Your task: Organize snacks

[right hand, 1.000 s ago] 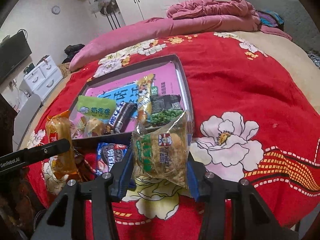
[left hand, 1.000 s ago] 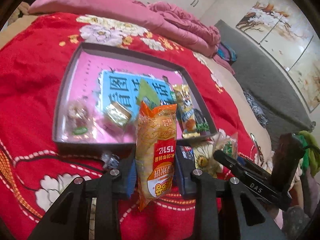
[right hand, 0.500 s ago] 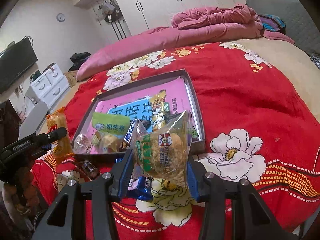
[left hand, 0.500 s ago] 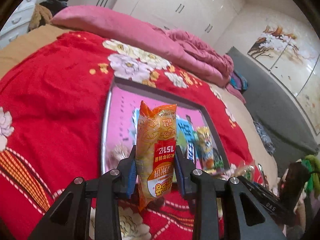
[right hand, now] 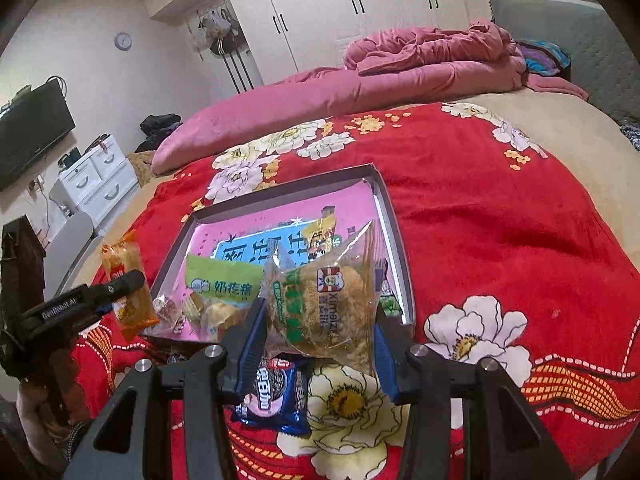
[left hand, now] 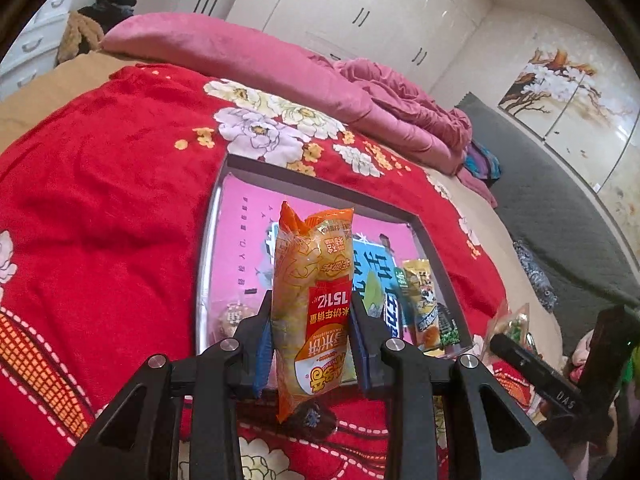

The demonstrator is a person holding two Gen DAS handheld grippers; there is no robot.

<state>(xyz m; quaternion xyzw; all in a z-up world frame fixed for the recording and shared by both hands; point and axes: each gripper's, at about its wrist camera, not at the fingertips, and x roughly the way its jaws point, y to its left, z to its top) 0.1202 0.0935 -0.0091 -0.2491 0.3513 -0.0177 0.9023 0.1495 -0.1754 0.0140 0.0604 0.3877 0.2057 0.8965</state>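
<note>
My left gripper (left hand: 312, 344) is shut on an orange rice-cracker packet (left hand: 314, 304), held upright above the near edge of the pink-lined tray (left hand: 320, 194). My right gripper (right hand: 318, 336) is shut on a clear green-printed pastry packet (right hand: 324, 304), held above the tray's near rim (right hand: 404, 280). The tray holds several snacks: a green packet (right hand: 222, 284), a yellow bar (left hand: 420, 292) and small wrapped sweets (right hand: 168, 306). A blue Oreo packet (right hand: 276, 396) lies on the red blanket below my right gripper. The left gripper with its orange packet (right hand: 126, 284) shows at the left of the right wrist view.
The tray lies on a red flowered blanket (left hand: 100, 200) on a bed. A pink pillow (left hand: 224, 56) and a crumpled pink quilt (right hand: 432, 52) lie at the far side. White drawers (right hand: 96, 176) and wardrobes (right hand: 340, 12) stand beyond. The right gripper's body (left hand: 548, 372) shows at the right.
Both grippers have lifted and pulled back from the tray with their packets still held. The left view has swung left, so the tray now sits further right and further away.
</note>
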